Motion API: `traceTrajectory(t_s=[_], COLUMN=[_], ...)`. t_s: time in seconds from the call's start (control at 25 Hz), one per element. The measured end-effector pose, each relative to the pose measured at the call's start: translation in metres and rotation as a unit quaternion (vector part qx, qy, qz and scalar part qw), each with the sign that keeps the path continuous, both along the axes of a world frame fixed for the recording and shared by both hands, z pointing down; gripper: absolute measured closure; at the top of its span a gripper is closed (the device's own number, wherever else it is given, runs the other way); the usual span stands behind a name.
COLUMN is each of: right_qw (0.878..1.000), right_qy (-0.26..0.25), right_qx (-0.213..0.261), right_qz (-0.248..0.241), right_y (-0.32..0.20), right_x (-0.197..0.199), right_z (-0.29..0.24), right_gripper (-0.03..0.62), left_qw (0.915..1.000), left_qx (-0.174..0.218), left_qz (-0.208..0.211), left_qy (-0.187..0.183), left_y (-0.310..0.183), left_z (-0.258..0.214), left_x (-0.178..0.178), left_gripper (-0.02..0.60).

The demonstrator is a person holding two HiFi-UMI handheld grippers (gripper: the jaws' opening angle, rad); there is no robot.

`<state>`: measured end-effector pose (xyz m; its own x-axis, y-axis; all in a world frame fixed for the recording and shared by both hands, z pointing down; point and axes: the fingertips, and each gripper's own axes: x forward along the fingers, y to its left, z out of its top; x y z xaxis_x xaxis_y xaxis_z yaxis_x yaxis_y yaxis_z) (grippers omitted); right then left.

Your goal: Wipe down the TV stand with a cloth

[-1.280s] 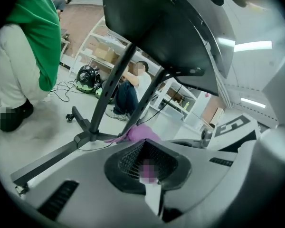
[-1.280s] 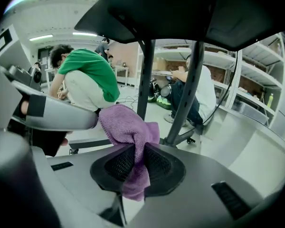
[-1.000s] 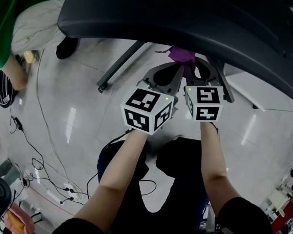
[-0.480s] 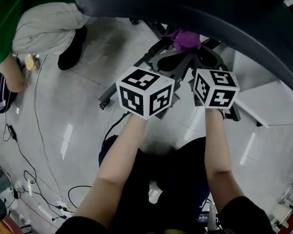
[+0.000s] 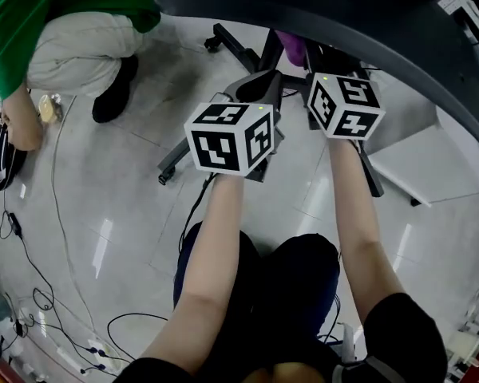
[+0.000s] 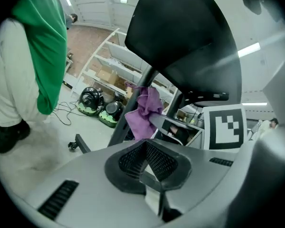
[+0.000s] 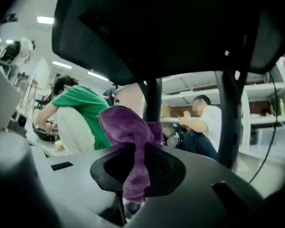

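Tightly, right gripper [image 7: 135, 184] fingers [image 7: 103, 172] on cloth [image 7: 128, 127]

Both arms reach forward and down, side by side: my left forearm [image 5: 215, 246] and right forearm [image 5: 355, 214] are bare and nearly parallel, each wrist hidden behind its marker cube [image 5: 227, 138]. I read the left hand-held gripper [image 6: 145, 151] as closed, its jaws meeting in a tight V with nothing between them. The right hand-held gripper [image 7: 133, 175] sits just beside it, slightly further forward in the head view, its jaws pinched on a purple cloth [image 7: 126, 127] that bunches above the pads.
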<state>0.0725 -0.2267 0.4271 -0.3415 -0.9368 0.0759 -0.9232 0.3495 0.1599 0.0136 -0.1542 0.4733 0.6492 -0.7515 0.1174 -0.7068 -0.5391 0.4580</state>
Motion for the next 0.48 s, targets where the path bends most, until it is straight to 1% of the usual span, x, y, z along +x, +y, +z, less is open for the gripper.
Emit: traceTrajectory(t_s=[0.08,0.16,0.24,0.32,0.36,0.4,0.48], right_qw=[0.996,0.986,0.971,0.953,0.945,0.940,0.939], right_qy=[0.073,0.141,0.202,0.264,0.289,0.305,0.313], right_qx=[0.042,0.079,0.113,0.139,0.147,0.149,0.137], right_qz=[-0.024,-0.046,-0.055,-0.049,-0.044,-0.039,-0.029], right_y=[-0.006,-0.010,-0.018,-0.031,-0.038,-0.044,-0.055], right_x=[-0.022,-0.043,-0.057,-0.063,-0.064,-0.063,-0.056], right_z=[-0.011,-0.021,-0.031,-0.039,-0.041,-0.041,-0.034], right_gripper=[0.526,0.526,0.526,0.526,0.526,0.526,0.526], left_qw=[0.9998,0.9999,0.9999,0.9999,0.9998,0.9997,0.9993], left_qx=[-0.004,0.000,0.004,0.001,-0.003,-0.008,-0.026], left_qz=[-0.018,-0.016,-0.011,-0.014,-0.017,-0.020,-0.029], left_qy=[-0.005,-0.003,-0.003,-0.008,-0.009,-0.009,0.000], left_y=[-0.001,0.001,0.001,-0.005,-0.008,-0.011,-0.017], left_z=[-0.001,-0.007,-0.010,-0.007,-0.004,0.000,0.010], left_x=[-0.004,-0.001,0.002,0.000,-0.003,-0.007,-0.018], left_gripper=[0.575,0.575,0.575,0.575,0.575,0.575,0.575])
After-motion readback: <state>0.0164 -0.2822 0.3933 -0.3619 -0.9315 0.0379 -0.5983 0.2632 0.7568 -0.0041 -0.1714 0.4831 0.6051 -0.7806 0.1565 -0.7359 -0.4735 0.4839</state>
